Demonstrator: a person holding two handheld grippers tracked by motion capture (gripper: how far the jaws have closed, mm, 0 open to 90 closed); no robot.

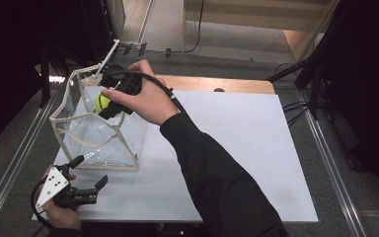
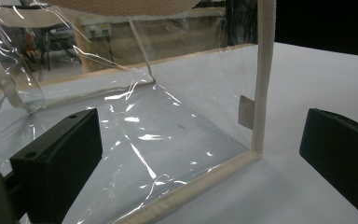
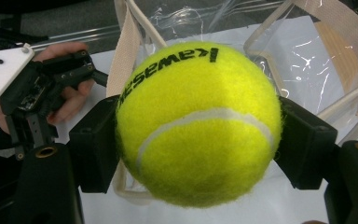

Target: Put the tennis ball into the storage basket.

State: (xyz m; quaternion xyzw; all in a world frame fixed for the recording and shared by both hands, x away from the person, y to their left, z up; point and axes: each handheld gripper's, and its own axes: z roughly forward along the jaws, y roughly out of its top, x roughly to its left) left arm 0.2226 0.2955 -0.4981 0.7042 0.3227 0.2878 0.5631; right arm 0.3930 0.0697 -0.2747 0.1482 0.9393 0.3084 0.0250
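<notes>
Overhead, we saw the right gripper (image 1: 109,100) clamped on a yellow tennis ball (image 1: 101,102), held over the open top of a clear plastic bag (image 1: 109,138) w/ cream fabric trim standing at the near-left of the white table (image 1: 237,148). The left gripper (image 1: 83,181) sat low by the bag's near corner, jaws spread, holding nothing.

In the left gripper view, we had both jaws wide apart w/ the bag's corner seam (image 2: 260,93) between them but apart from both. So nothing steadied the bag; we judged a dropped ball could tip or slide it.

In the right gripper view, the ball (image 3: 198,123) sat pinched between both jaws, above a cream strap (image 3: 126,51) and the floppy rim. Risk as we read it: the ball could hit the strap or rim on release and bounce out.
</notes>
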